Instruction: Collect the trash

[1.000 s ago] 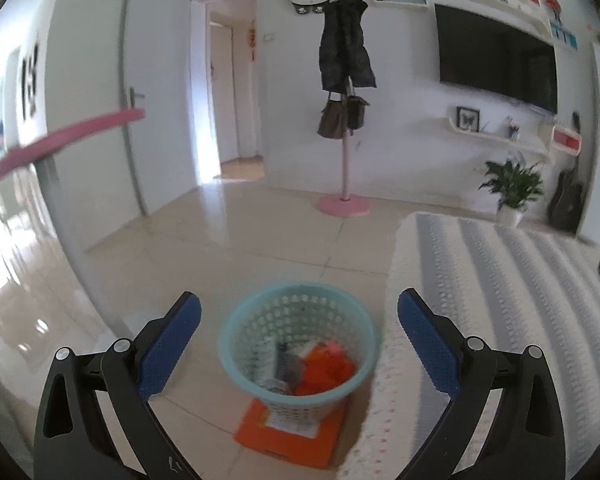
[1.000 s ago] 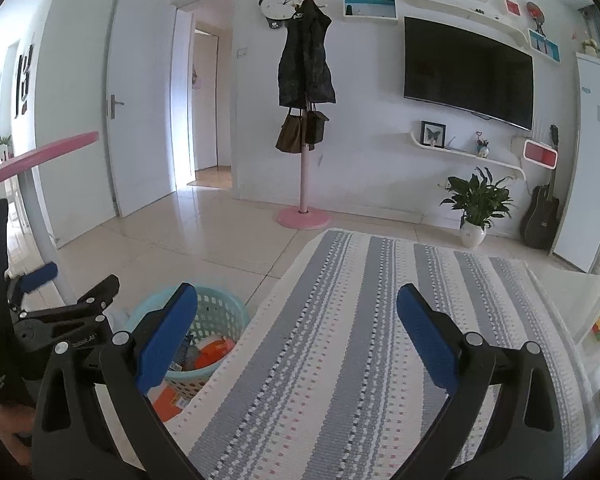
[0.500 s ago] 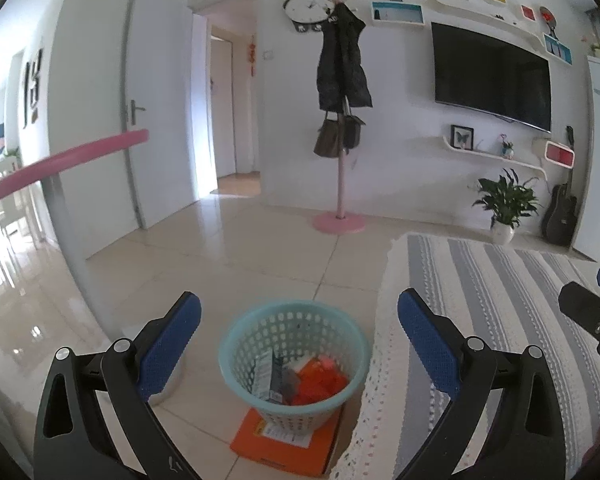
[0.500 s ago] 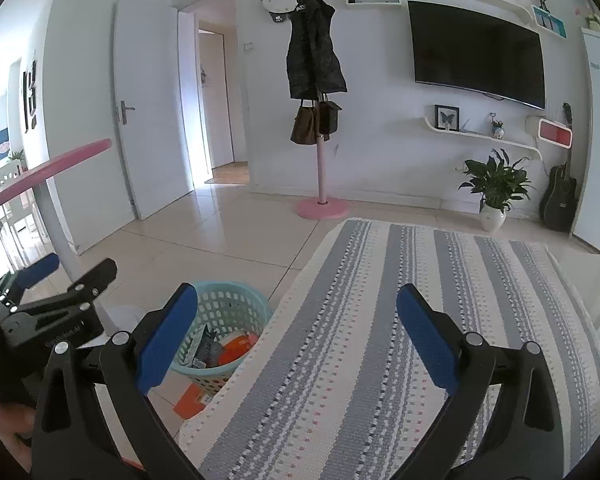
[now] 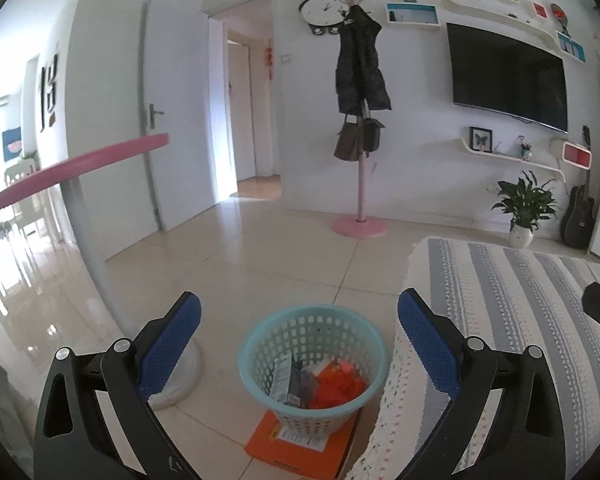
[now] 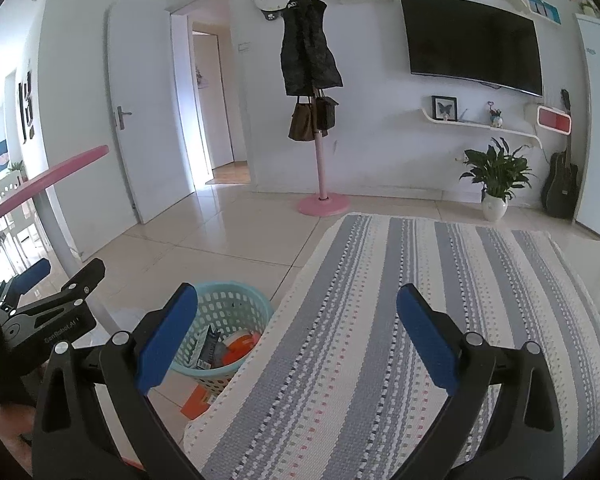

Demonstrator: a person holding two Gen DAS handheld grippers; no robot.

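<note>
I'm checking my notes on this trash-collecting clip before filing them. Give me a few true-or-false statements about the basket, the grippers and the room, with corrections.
1. The teal basket already holds trash. True: orange pieces and a grey wrapper lie inside.
2. The basket stands on the striped rug. False: it stands beside the rug's edge, partly on an orange flat box on the tiled floor.
3. The left gripper is open and holds nothing. True.
4. The right gripper is clamped on a wrapper. False: its jaws stand wide apart and empty.
5. A dark coat hangs on the pink coat stand. True.
</note>
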